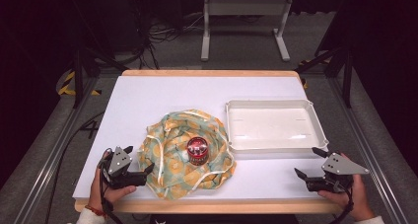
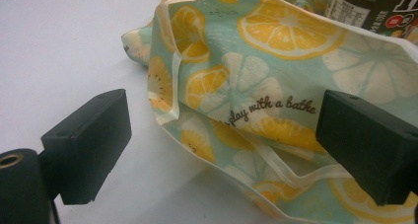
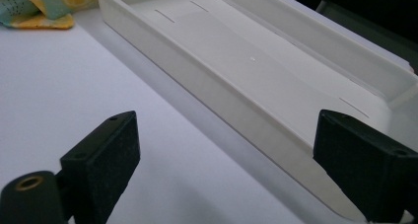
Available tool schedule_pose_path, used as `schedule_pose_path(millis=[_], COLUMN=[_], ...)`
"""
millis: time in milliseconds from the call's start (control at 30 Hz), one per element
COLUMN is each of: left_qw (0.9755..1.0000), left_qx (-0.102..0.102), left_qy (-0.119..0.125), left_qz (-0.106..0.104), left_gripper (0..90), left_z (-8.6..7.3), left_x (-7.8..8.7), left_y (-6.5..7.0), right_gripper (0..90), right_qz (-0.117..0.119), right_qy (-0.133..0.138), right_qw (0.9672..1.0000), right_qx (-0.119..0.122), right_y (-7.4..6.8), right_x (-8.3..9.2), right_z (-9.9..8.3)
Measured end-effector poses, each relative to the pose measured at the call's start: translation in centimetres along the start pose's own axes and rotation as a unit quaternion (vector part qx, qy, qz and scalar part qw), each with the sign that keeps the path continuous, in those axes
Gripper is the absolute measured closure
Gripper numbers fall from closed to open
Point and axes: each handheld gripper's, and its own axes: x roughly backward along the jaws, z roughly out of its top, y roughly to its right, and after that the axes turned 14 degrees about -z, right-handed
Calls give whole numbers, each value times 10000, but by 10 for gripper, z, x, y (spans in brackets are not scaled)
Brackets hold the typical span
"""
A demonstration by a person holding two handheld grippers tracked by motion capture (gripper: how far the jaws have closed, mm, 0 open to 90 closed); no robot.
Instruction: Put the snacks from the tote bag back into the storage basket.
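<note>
Can upright on cloth beside open left claw; empty tray before open right claw.

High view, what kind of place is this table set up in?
Probably a lab or recording workspace, not a home: the white-topped wooden table stands inside a dark metal frame, loose black cables lie on the grey floor behind, and a person holds a hand-held gripper in each hand.
</note>
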Motion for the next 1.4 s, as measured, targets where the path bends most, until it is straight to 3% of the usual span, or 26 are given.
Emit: schedule_pose_path(millis=[200, 500, 667, 933, 1133, 1333, 1400], left_qw=[10000, 10000, 10000, 10000, 10000, 10000, 10000], left_qx=[-42, -55, -43, -45, -66, -44, -41], left_qy=[19, -36, -49, -27, -40, -12, -11], left_qz=[-16, -22, -28, -27, -35, -49, -47], left_gripper=[73, 74, 74, 74, 74, 74, 74], left_z=[-3, -5, -5, -6, -5, -6, -6], left_x=[5, 5, 5, 7, 7, 7, 8], left_y=[2, 4, 4, 4, 5, 5, 5], right_gripper=[92, 130, 142, 159, 176, 181, 180], right_qz=[191, 446, 661, 895, 1226, 1614, 1808], right_qy=[-175, -205, -222, -109, 30, 47, 18], right_qw=[9996, 9983, 9969, 9927, 9851, 9718, 9674], right_qx=[131, 305, 377, 805, 1207, 1716, 1771], right_y=[-6, -7, -5, -17, -35, -64, -72], right_x=[-9, -16, -20, -27, -39, -64, -71], right_z=[4, 15, 29, 62, 97, 137, 147])
